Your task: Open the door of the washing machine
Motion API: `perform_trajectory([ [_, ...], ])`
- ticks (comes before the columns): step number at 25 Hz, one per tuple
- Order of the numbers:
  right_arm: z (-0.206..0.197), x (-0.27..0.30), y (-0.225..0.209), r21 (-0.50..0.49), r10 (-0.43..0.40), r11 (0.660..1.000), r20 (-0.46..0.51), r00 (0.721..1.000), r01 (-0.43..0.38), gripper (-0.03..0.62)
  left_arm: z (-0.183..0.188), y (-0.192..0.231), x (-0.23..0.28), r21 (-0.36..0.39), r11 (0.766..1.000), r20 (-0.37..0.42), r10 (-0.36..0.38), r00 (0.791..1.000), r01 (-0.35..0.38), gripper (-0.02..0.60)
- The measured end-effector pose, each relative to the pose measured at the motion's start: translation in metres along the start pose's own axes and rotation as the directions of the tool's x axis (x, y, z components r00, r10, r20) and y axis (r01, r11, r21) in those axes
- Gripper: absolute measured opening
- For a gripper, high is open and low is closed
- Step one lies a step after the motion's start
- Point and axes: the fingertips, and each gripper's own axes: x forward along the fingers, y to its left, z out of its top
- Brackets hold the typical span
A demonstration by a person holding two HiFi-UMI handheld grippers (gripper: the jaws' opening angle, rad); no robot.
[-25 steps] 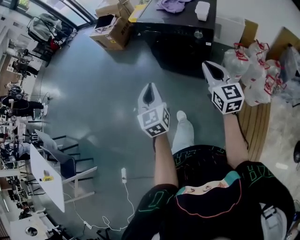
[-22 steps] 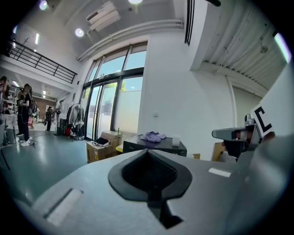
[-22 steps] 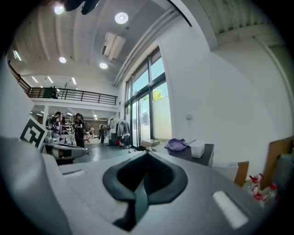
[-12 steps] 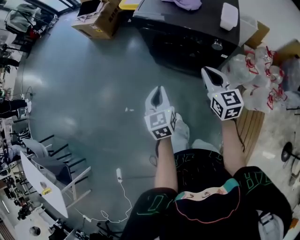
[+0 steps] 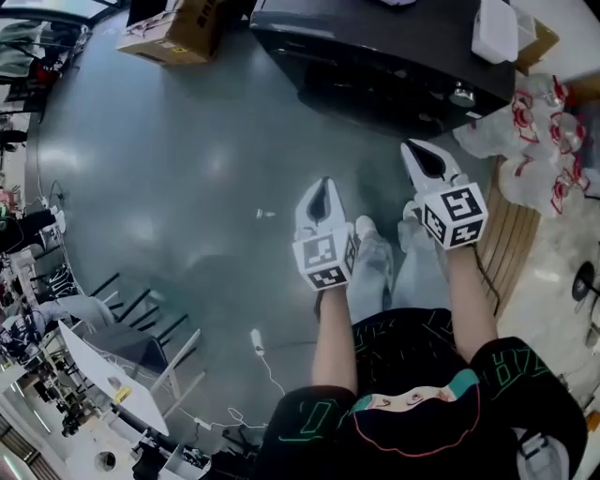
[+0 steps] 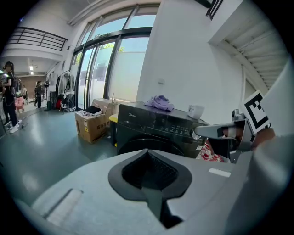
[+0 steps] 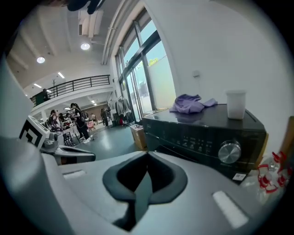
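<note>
The black washing machine (image 5: 375,56) stands at the top of the head view, its round front door (image 6: 146,145) closed. Both grippers are held out in front of the person, short of the machine and touching nothing. My left gripper (image 5: 323,186) is shut and empty, pointing at the door, which shows just beyond its tips (image 6: 147,151). My right gripper (image 5: 419,150) is also shut and empty. It is nearer the machine's right front corner, with the control knob (image 7: 229,152) ahead of its tips (image 7: 147,154).
A purple cloth (image 7: 190,103) and a white container (image 5: 494,33) lie on the machine's top. Cardboard boxes (image 5: 178,28) stand to its left. Plastic bags with red handles (image 5: 534,122) and a wooden board (image 5: 511,244) are on its right. A cable (image 5: 258,347) and chairs (image 5: 122,347) are behind.
The person has stepped closer to the washing machine. Both grippers have come down and forward together, staying shut and empty.
</note>
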Motion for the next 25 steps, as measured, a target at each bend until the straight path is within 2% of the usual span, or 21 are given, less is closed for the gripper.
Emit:
perform_trajectory([
  [3,-0.02,0.016,0.002,-0.033,0.032,0.999,-0.044,0.999,-0.034,0.003,-0.015,0.002,0.025,0.01,1.0,-0.036,-0.019,0.999,0.02,0.011],
  [7,-0.032,0.045,-0.004,-0.079,0.05,0.995,-0.074,0.996,-0.055,0.003,-0.016,0.009,0.066,0.053,0.997,-0.029,-0.047,0.998,0.049,0.011],
  [15,-0.051,0.097,-0.02,-0.152,-0.005,0.988,-0.134,0.991,-0.016,0.003,-0.016,0.021,0.13,0.149,0.982,-0.035,-0.112,0.993,0.116,0.011],
  [21,-0.062,0.133,-0.035,-0.276,-0.059,0.961,-0.213,0.975,-0.002,0.003,-0.033,0.032,0.178,0.246,0.953,-0.119,-0.153,0.981,0.178,0.011],
  [23,-0.062,0.142,-0.038,-0.312,-0.071,0.95,-0.233,0.97,-0.005,0.062,-0.035,0.035,0.194,0.283,0.938,-0.145,-0.166,0.975,0.201,0.012],
  [25,-0.059,0.15,-0.04,-0.353,-0.085,0.936,-0.24,0.967,-0.005,0.072,-0.034,0.039,0.21,0.319,0.921,-0.164,-0.176,0.971,0.221,0.012],
])
